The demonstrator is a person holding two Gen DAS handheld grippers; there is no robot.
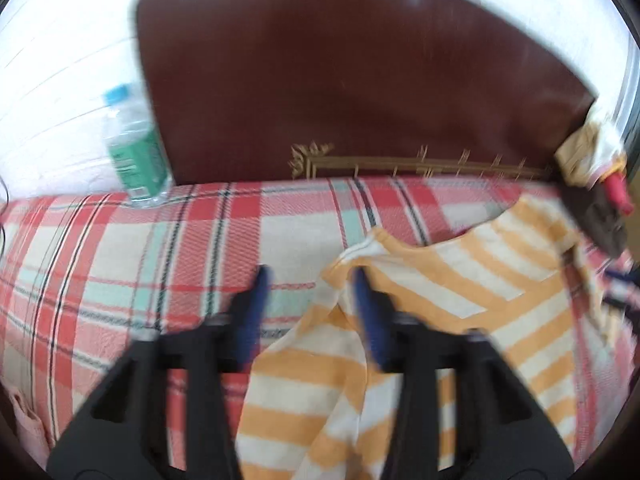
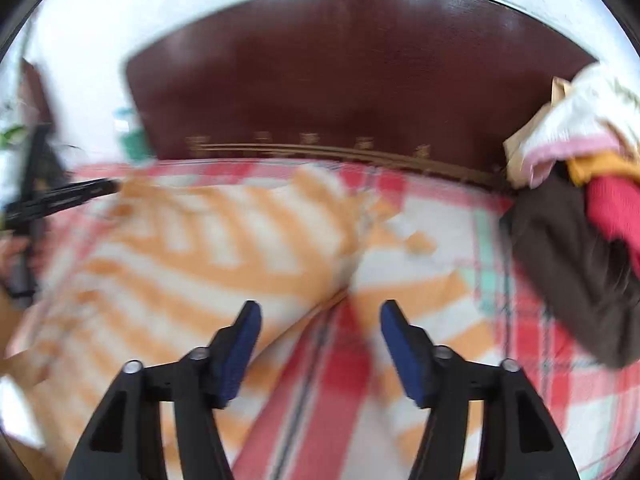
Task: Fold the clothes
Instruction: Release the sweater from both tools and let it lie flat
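Observation:
An orange and white striped shirt (image 1: 472,304) lies spread on a red plaid bed cover (image 1: 120,264); it also shows in the right wrist view (image 2: 188,256). My left gripper (image 1: 310,276) is open and empty above the shirt's left edge, its right finger over the cloth. My right gripper (image 2: 320,310) is open and empty above the shirt's lower part, where plaid cover (image 2: 320,392) shows between two striped sections. The left gripper (image 2: 60,198) shows at the shirt's far left in the right wrist view. Both views are blurred.
A dark brown headboard (image 1: 340,92) stands behind the bed. A plastic water bottle (image 1: 134,152) stands at the back left. A pile of other clothes (image 2: 580,208) sits at the back right, also in the left wrist view (image 1: 596,188).

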